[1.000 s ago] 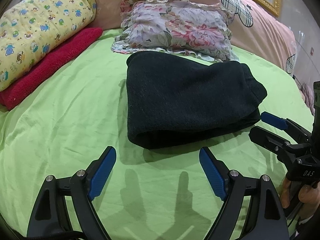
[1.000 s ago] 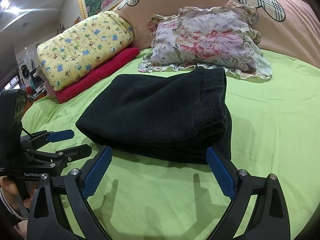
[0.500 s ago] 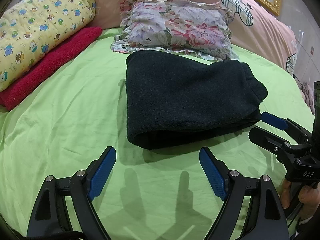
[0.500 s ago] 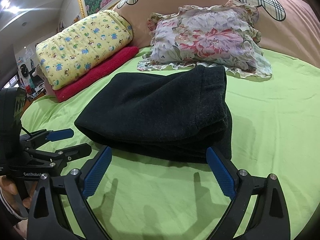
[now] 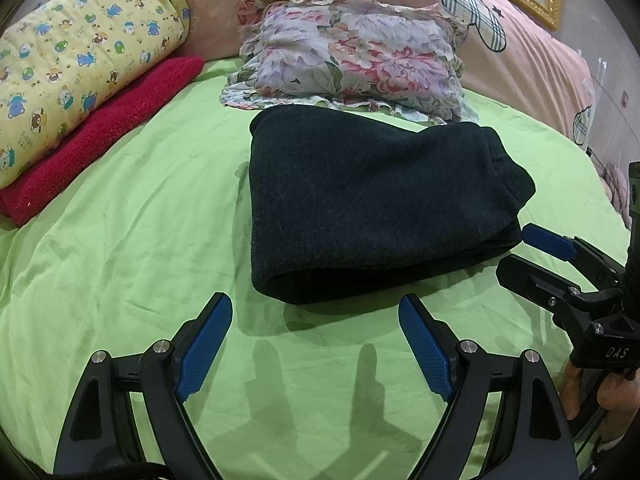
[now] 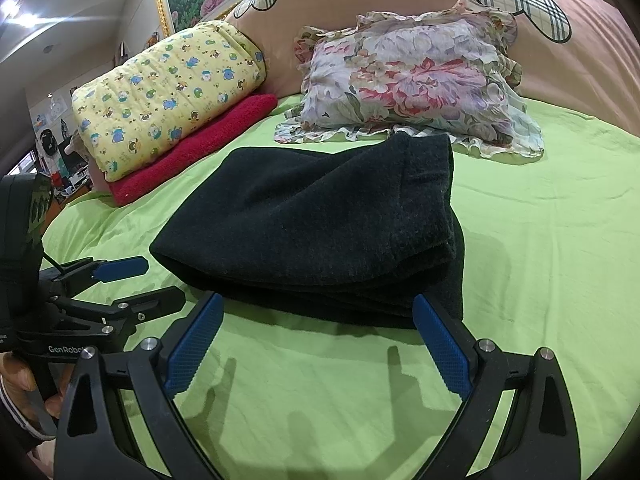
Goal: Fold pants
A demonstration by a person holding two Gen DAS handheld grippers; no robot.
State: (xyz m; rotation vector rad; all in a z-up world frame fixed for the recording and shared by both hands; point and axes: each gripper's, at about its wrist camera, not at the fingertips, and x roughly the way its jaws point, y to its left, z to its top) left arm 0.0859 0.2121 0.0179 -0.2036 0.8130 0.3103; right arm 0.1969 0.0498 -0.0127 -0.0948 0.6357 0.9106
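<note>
The black pants (image 5: 368,204) lie folded into a thick rectangle on the green bed sheet (image 5: 120,240); they also show in the right wrist view (image 6: 320,228). My left gripper (image 5: 316,328) is open and empty, just short of the pants' near folded edge. My right gripper (image 6: 318,328) is open and empty, its blue pads (image 6: 440,344) close to the pants' near edge. Each gripper also shows in the other's view: the right one (image 5: 532,256) at the pants' right end, the left one (image 6: 136,284) at their left corner.
A floral pillow (image 5: 352,52) lies just behind the pants. A yellow printed quilt (image 5: 76,56) sits on a red towel (image 5: 100,136) at the far left. A pink bedcover (image 5: 532,40) rises behind. Green sheet surrounds the pants.
Both grippers have edged slightly closer to the pants. Both stay open, and the pants have not moved.
</note>
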